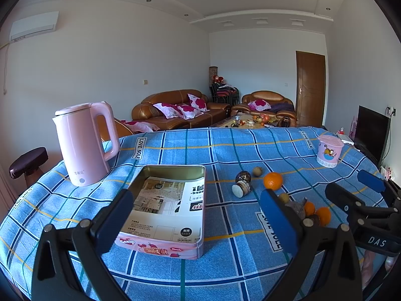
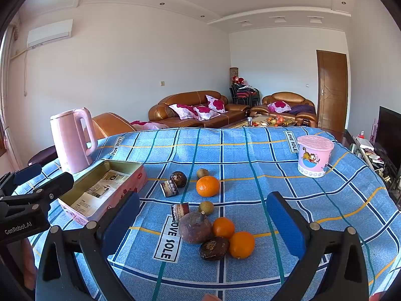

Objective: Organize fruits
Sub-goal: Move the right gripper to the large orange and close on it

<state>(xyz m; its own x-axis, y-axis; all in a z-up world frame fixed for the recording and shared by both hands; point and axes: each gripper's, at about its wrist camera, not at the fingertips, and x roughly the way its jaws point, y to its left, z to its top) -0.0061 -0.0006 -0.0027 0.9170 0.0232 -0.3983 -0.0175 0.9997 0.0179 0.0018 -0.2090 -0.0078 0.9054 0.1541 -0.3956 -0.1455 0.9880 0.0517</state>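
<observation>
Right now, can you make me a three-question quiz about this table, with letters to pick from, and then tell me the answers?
1. Where is the pink kettle?
A. beside the tin box
B. inside the tin box
C. on the sofa

2. How many oranges lie on the tablecloth?
A. one
B. three
C. six

3. How is the tin box?
A. shut with a lid
B. full of fruit
C. open, only printed paper inside

Answers: 1 A, the kettle stands just behind the box. 2 B, one orange lies alone and two sit in the near pile. 3 C, the box has no lid and no fruit.
</observation>
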